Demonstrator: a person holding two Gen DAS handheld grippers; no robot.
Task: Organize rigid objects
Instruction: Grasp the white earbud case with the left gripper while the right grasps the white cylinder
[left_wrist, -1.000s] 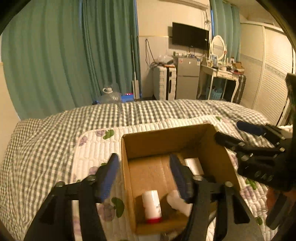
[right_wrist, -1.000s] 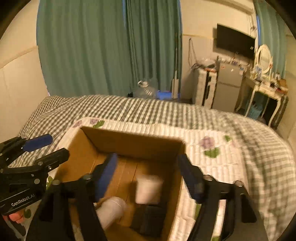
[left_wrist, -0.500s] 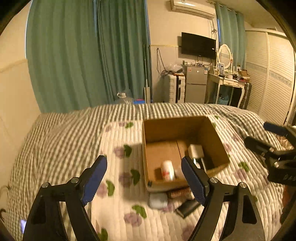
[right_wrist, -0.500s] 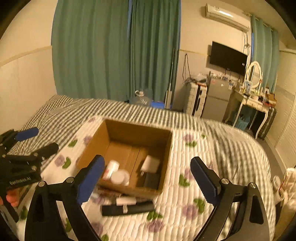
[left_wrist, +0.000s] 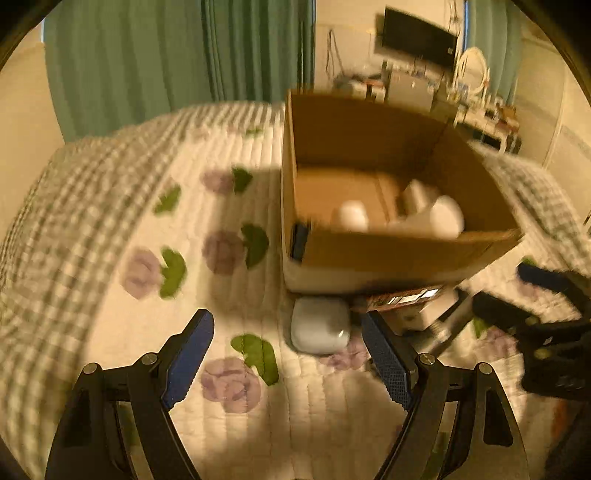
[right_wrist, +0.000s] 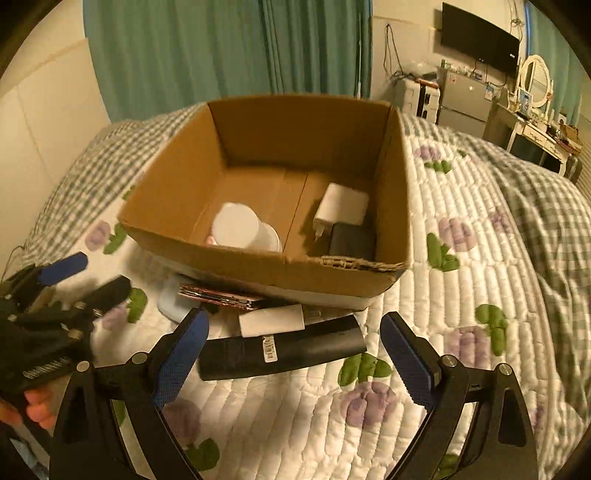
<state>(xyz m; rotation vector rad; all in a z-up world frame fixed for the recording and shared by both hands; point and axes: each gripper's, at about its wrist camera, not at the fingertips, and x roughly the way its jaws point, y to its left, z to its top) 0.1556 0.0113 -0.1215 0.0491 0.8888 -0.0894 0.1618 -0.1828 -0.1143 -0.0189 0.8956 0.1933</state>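
Both claws wide open and empty, hovering over the bed in front of the box.

Right claw (right_wrist: 291, 350): jaws spread, nothing held, just above a long black remote (right_wrist: 282, 352) lying flat on the floral quilt (right_wrist: 461, 288). Touching the remote's far edge: small white box (right_wrist: 271, 320); beyond it a thin reddish packet (right_wrist: 221, 297) against the cardboard box (right_wrist: 266, 267). Left claw (left_wrist: 286, 360): jaws spread, empty, a pale rounded case (left_wrist: 319, 326) just ahead, beside the box wall. Inside the box: white jar (right_wrist: 236, 225), white charger (right_wrist: 341, 208), dark block (right_wrist: 351, 242). Left view is blurred.
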